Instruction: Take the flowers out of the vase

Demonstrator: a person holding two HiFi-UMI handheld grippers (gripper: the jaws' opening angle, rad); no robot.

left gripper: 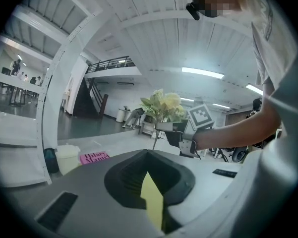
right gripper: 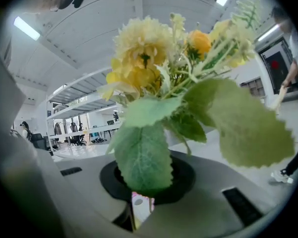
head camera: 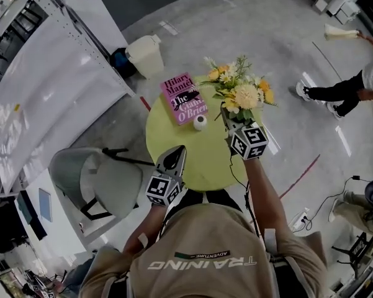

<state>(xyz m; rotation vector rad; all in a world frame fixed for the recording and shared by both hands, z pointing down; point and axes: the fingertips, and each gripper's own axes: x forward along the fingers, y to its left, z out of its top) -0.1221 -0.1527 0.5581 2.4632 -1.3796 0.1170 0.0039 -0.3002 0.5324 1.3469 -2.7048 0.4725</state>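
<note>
The bouquet of yellow and cream flowers point(head camera: 239, 92) with green leaves hangs above the far right part of the round yellow-green table point(head camera: 198, 169). My right gripper point(head camera: 226, 118) is shut on its stems; in the right gripper view the flowers point(right gripper: 153, 58) and big leaves fill the picture above the jaws point(right gripper: 141, 202). A small white vase point(head camera: 200, 122) stands empty on the table, just left of that gripper. My left gripper point(head camera: 177, 153) hovers over the table's near left with its jaws shut and holds nothing. The left gripper view looks across at the lifted flowers point(left gripper: 161, 107), with a bare stem hanging below them.
A pink book point(head camera: 184, 98) lies on the table beyond the vase. A grey chair point(head camera: 96, 182) stands at the table's left, a white bin point(head camera: 146, 54) farther back. A person point(head camera: 347, 89) stands on the floor at the right. A cable runs along the floor at the near right.
</note>
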